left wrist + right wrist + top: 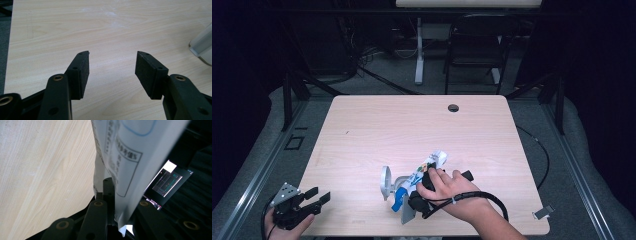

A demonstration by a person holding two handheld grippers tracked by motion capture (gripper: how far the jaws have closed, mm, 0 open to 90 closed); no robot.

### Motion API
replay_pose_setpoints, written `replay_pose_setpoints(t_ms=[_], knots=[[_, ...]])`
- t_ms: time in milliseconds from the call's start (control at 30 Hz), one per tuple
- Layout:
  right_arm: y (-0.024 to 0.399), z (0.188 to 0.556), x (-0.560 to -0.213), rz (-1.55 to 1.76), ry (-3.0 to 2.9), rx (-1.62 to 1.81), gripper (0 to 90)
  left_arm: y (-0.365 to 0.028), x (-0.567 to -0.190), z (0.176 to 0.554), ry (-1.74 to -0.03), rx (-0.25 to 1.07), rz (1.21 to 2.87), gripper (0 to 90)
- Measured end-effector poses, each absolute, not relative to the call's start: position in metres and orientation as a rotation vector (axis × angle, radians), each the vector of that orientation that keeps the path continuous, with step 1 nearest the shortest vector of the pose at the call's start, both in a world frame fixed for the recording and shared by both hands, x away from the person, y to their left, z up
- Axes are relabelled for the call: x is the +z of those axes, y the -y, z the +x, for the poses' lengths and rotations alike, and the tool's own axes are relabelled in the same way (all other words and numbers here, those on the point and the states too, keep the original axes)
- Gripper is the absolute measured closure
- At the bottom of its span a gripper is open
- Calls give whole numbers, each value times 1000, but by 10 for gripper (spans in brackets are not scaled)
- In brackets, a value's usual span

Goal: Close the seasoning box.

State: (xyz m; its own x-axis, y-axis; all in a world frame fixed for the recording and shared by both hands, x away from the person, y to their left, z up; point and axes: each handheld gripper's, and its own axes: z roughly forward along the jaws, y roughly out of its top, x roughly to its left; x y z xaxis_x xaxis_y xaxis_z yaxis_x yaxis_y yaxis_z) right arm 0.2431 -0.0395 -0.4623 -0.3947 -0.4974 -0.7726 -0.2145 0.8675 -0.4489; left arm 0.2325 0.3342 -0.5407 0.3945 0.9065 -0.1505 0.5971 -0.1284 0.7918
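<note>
Your right gripper [424, 186] has its fingers clenched on the white packet [424, 170], whose long axis runs toward 1 o'clock over the table [362, 125], while your left gripper [317, 197] idles released at 9 o'clock.

We see the far half of the pale wooden table [377, 120] lying open for passage; near the front edge, a white printed pouch [424, 170] and round grey stand [386, 182] block the middle.
</note>
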Motion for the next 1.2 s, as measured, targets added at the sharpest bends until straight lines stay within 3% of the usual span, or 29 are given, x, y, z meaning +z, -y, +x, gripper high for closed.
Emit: replay_pose_setpoints(t_ms=[1200], knots=[[37, 240, -461, -532, -1990, -336, 865, -335, -541, 233, -1305, 470, 1833, 455]])
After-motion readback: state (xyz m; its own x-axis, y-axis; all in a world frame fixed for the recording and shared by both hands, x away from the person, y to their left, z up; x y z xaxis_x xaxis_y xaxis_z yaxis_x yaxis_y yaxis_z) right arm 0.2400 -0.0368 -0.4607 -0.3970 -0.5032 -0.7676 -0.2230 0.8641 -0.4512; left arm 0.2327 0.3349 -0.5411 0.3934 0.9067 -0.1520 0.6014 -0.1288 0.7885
